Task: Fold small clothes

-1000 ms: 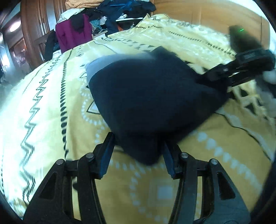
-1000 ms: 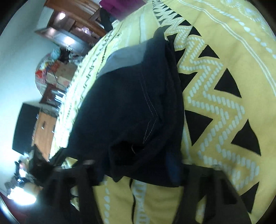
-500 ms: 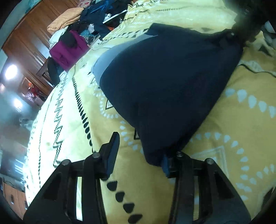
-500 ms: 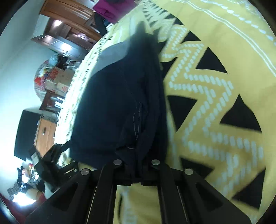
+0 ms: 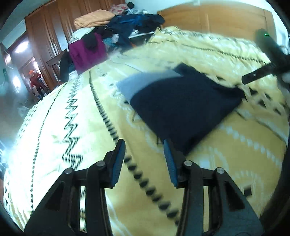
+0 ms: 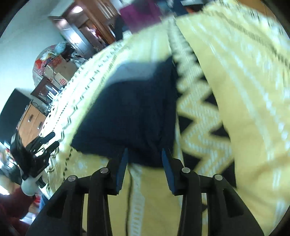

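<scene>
Left wrist view: left gripper (image 5: 144, 145) w/ fingers spread wide, blue pads facing each other, nothing between them. It sits above the yellow bedspread (image 5: 226, 163) w/ black and white zigzag print. The folded dark garment (image 5: 183, 105) lies flat on the bedspread just ahead; its near corner reaches the tip of the right-hand finger (image 5: 169, 159), but whether they touch can't be told. A grey panel (image 5: 145, 81) shows at the garment's far left edge. The right gripper (image 5: 261, 72) shows at the upper right edge, blurred, near the garment's far right corner; its opening can't be read from here. Beyond the bed: a pile of clothes (image 5: 112, 29) on a chair or table, a wooden wardrobe (image 5: 45, 36), a wooden headboard (image 5: 217, 16), and a person (image 5: 35, 79) in red in the doorway at far left.

Right wrist view: frame is blurred. Right gripper (image 6: 145, 152) fingers wide apart, w/ the garment's (image 6: 130, 112) near edge lying between the tips and not pinched. Garment rests on the bedspread (image 6: 244, 90) as a squarish dark shape, grey panel (image 6: 143, 69) at the far end. The left gripper (image 6: 49, 141) shows at left, just off the garment's left corner, fingers apart. A cardboard box (image 6: 58, 72) and a cabinet (image 6: 30, 123) stand by the wall
</scene>
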The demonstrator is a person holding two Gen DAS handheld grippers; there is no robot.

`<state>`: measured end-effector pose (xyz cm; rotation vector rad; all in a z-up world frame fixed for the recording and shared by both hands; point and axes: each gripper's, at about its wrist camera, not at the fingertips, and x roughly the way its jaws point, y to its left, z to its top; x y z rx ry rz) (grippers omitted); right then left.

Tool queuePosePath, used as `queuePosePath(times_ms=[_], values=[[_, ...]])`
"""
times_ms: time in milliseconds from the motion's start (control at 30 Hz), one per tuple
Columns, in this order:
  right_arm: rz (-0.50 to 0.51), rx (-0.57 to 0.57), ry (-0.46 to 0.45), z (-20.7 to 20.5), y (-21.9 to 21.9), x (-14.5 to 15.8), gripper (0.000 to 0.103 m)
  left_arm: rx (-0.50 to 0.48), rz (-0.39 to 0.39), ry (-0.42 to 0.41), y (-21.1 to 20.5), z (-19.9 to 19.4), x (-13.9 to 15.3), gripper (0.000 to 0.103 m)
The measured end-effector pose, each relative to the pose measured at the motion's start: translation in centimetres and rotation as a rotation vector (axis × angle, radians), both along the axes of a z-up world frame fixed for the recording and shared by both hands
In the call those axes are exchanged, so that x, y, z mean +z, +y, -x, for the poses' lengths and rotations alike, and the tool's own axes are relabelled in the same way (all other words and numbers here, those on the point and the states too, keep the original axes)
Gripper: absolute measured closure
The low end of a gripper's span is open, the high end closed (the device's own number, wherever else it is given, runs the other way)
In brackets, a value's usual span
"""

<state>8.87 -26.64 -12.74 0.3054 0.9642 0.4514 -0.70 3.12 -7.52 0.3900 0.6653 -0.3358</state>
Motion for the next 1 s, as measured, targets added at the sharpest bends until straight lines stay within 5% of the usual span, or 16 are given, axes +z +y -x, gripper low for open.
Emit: queuePosePath(times_ms=[100, 200, 233, 300, 367, 433, 533, 600, 700, 800, 867, 1000], values=[[-0.011, 0.056, -0.045, -1.8, 2.8, 0.1, 0.064, -0.032, -0.014, -0.021, -2.4, -2.8, -0.8, 0.062], [0.075, 0.100, 0.016, -4.4, 5.3, -3.7, 0.068, -0.133, -0.171, 0.061, -5.4, -4.5, -5.7, 0.070], [0.079, 0.102, 0.058, -4.7, 5.3, -5.3, 0.079, -0.150, -0.213, 0.080, -5.6, -4.6, -7.4, 0.074], [0.037, 0.105, 0.044, -4.6, 4.3, -7.3, 0.093, -0.153, -0.209, 0.059, -5.4, -4.3, -7.8, 0.075], [-0.040, 0.102, 0.051, -4.5, 3.2, -7.7, 0.095, -0.149, -0.194, 0.075, -5.1, -4.5, -7.0, 0.075], [-0.047, 0.098, 0.045, -4.1, 3.0, -7.5, 0.093, -0.132, -0.131, 0.100, -4.3, -4.8, -5.8, 0.075], [0.003, 0.119, -0.008, -3.4, 3.8, -5.5, 0.077, -0.112, -0.036, 0.040, -3.7, -6.4, -2.6, 0.073], [0.020, 0.122, -0.072, -3.3, 4.0, -3.6, 0.077, -0.102, -0.014, 0.004, -4.2, -8.8, -1.5, 0.070], [0.075, 0.117, -0.105, -5.0, 4.2, -3.1, 0.071, -0.091, -0.020, -0.005, -5.9, -13.0, -2.6, 0.065], [0.189, 0.116, -0.047, -6.8, 4.4, -6.1, 0.084, -0.103, -0.110, 0.113, -7.1, -15.7, -7.7, 0.062], [0.136, 0.091, -0.035, -7.2, 2.8, -6.0, 0.086, -0.111, -0.088, 0.118, -6.7, -15.8, -7.0, 0.062], [0.138, 0.074, -0.076, -6.6, 2.6, -3.7, 0.069, -0.082, 0.008, 0.051, -5.0, -15.6, -3.7, 0.062]])
